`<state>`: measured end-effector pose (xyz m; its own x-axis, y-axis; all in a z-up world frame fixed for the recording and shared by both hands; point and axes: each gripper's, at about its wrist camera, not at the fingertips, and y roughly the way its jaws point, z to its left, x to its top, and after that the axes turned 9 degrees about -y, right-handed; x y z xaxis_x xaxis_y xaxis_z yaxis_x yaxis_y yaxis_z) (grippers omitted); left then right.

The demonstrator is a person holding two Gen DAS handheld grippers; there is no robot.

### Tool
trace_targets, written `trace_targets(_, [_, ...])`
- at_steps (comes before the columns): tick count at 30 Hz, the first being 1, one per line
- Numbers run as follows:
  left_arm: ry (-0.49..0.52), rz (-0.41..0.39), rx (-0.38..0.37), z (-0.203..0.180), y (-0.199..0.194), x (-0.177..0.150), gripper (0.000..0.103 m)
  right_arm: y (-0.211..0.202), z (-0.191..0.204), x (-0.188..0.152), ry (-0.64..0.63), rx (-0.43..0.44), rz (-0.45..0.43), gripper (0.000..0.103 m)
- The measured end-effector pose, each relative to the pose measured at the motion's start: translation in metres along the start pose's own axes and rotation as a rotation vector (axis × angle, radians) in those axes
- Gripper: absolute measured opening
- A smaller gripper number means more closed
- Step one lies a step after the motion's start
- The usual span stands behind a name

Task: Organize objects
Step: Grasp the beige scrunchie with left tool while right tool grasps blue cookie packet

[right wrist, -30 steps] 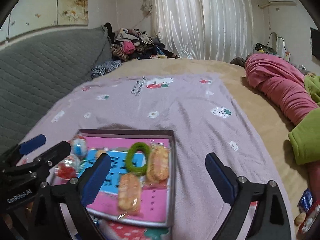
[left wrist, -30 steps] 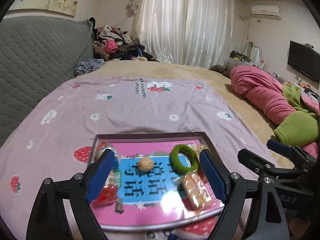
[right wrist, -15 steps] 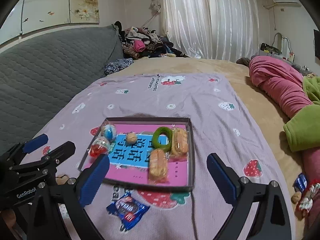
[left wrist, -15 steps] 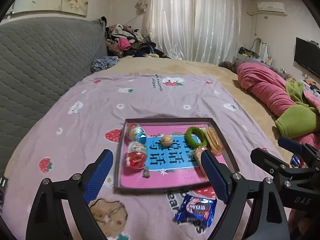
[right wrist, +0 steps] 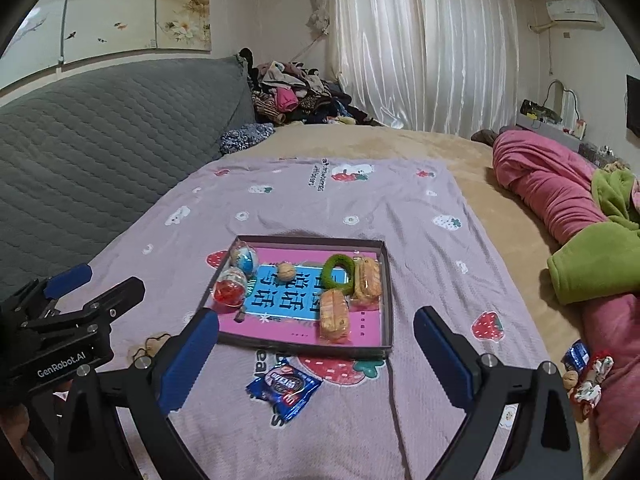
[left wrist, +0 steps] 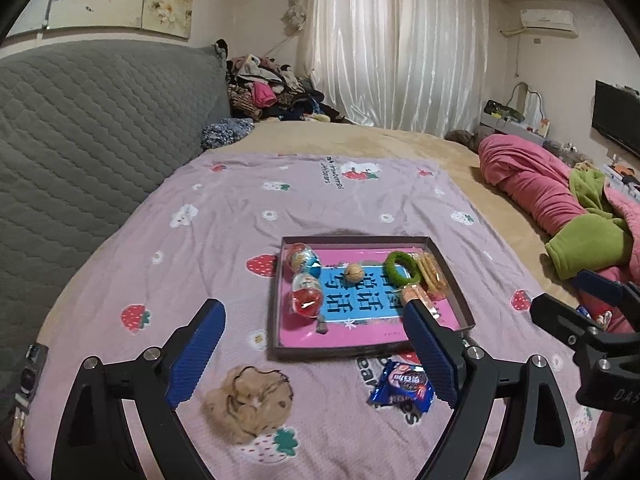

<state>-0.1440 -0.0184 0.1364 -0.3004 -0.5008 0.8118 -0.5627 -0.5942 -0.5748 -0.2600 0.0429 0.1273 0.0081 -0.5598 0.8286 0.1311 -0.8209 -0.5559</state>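
**Tray loaded on bed, both tools empty and wide**

A shallow dark-rimmed tray with a pink and blue printed base is seen on a lilac strawberry-print blanket spread over the bed. Inside the tray: two clear capsule toys at the left side, one blue-tinted and one red-tinted; a walnut near the middle; a green fuzzy ring right of it; two wrapped biscuit packs at the right side, one touching the ring.

Outside the tray, on the blanket: a blue snack packet just beside the near rim, and a tan fluffy hair tie further left, well apart from the tray.

The left tool is held with jaws spread wide, nothing between them; tray and packet are seen beyond its fingertips. The right tool is likewise spread wide and empty, with the packet lying between its fingers in view, untouched. More small items are seen at the blanket's right edge, too small to be told.
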Motion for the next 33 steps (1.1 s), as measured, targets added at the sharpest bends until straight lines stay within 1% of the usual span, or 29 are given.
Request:
trace_targets(7, [-0.007,0.007,0.016,0.026,-0.019,-0.007,0.091,-0.016,0.02,-0.004,-0.022,0.001,0.002,0.099])
trace_targets(13, [0.003,0.03,0.034,0.045,-0.018,-0.022,0.091,-0.012,0.042,-0.016,-0.038,0.013,0.029,0.099])
trace_targets(22, [0.001,0.103,0.042,0.068,0.022,-0.059,0.091,0.033,0.062,-0.049,-0.065,0.017,0.129,0.099])
trace_targets(33, [0.014,0.188,0.058,0.074,0.08,-0.09,0.091,0.094,0.053,-0.083,-0.052,0.005,0.245,0.099])
